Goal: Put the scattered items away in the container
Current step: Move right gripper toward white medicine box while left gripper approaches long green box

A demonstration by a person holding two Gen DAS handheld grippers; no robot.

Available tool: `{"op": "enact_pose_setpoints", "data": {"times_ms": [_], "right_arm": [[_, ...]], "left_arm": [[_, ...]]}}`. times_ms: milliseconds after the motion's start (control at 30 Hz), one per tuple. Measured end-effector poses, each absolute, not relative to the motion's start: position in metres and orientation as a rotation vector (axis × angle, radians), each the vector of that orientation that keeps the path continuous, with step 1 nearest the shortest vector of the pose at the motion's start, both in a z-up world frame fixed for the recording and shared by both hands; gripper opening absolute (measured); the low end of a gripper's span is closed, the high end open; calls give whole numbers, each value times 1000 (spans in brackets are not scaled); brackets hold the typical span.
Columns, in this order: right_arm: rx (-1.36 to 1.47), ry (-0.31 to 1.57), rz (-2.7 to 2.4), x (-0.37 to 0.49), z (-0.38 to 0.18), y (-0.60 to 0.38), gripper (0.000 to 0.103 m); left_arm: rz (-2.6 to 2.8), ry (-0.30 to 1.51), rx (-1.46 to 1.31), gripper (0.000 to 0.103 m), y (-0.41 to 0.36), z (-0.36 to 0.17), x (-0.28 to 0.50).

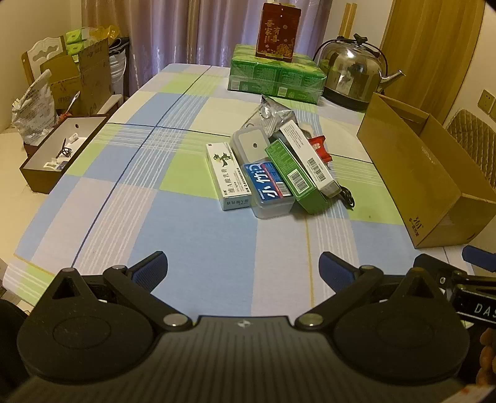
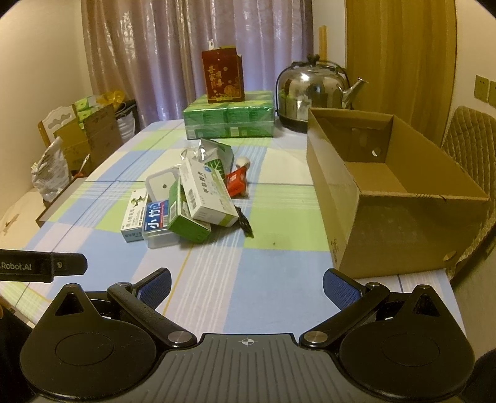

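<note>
A heap of small items lies mid-table: a white ointment box [image 1: 228, 176] [image 2: 134, 215], a clear case with a blue label [image 1: 268, 189] [image 2: 158, 226], a green box [image 1: 294, 176] [image 2: 186, 214], a white medicine box [image 1: 310, 158] [image 2: 206, 192], a red packet [image 1: 319, 147] [image 2: 236, 183], a silver foil bag [image 1: 272, 113] [image 2: 214, 152] and a black clip [image 1: 347, 197] [image 2: 245, 224]. An open, empty cardboard box [image 1: 418, 173] [image 2: 384, 192] stands at the right. My left gripper [image 1: 243, 268] and right gripper [image 2: 246, 283] hover open near the table's front edge, well short of the heap.
At the back stand a green tissue pack [image 1: 276, 76] [image 2: 228, 119] with a red box [image 1: 277, 29] [image 2: 221, 76] on top and a steel kettle [image 1: 353, 69] [image 2: 313, 93]. A dark tray [image 1: 40, 176] sits beyond the left table edge. A chair [image 2: 471, 145] stands right.
</note>
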State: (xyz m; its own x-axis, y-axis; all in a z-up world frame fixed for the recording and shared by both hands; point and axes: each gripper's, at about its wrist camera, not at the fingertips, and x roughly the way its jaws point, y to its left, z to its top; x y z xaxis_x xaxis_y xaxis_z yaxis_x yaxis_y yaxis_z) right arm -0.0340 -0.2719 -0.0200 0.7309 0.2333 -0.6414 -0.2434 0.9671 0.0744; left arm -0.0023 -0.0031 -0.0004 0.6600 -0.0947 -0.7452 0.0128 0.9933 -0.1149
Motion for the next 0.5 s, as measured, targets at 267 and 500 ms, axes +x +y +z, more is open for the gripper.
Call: {"op": "enact_pose_setpoints", "data": {"times_ms": [267, 500], "right_arm": [[-15, 706, 261, -34, -21, -272, 101], [-15, 710, 262, -34, -22, -272, 101]], "left_arm": [[-61, 850, -111, 102, -3, -1, -2], [-61, 853, -115, 102, -2, -2, -2]]}}
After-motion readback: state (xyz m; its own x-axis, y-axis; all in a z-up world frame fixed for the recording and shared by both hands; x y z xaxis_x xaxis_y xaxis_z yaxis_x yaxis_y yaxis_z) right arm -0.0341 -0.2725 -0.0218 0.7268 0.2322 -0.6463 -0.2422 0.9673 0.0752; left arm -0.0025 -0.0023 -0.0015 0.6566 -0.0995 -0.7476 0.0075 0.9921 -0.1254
